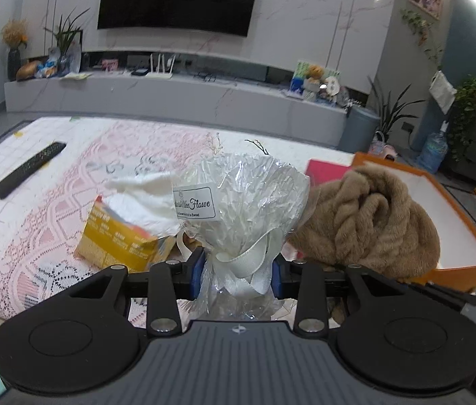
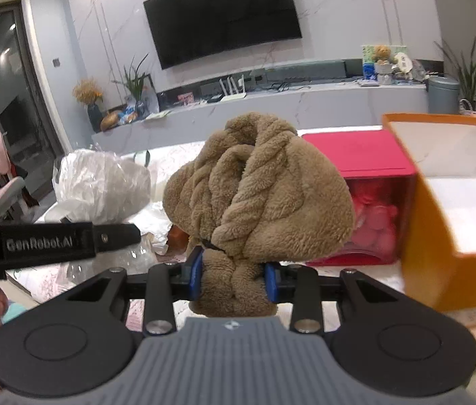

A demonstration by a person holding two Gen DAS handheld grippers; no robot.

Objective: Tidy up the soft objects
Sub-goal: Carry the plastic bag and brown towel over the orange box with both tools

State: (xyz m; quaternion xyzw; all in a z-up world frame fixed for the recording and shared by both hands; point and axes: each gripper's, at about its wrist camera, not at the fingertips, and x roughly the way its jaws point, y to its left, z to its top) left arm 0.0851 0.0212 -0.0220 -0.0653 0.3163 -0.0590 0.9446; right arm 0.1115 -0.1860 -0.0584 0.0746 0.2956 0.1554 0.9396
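Left gripper [image 1: 236, 275] pinching wrapped bouquet [image 1: 238, 202] at ribboned neck; crinkly, probably light, crushable. Right gripper [image 2: 233, 278] squeezing plush towel [image 2: 258, 185] at base, orange box [image 2: 454, 202] at three o'clock.

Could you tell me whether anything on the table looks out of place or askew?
The yellow tissue box sits tilted, one end raised, with a tissue pulled loose. Beside it, nothing looks spilled or damaged.
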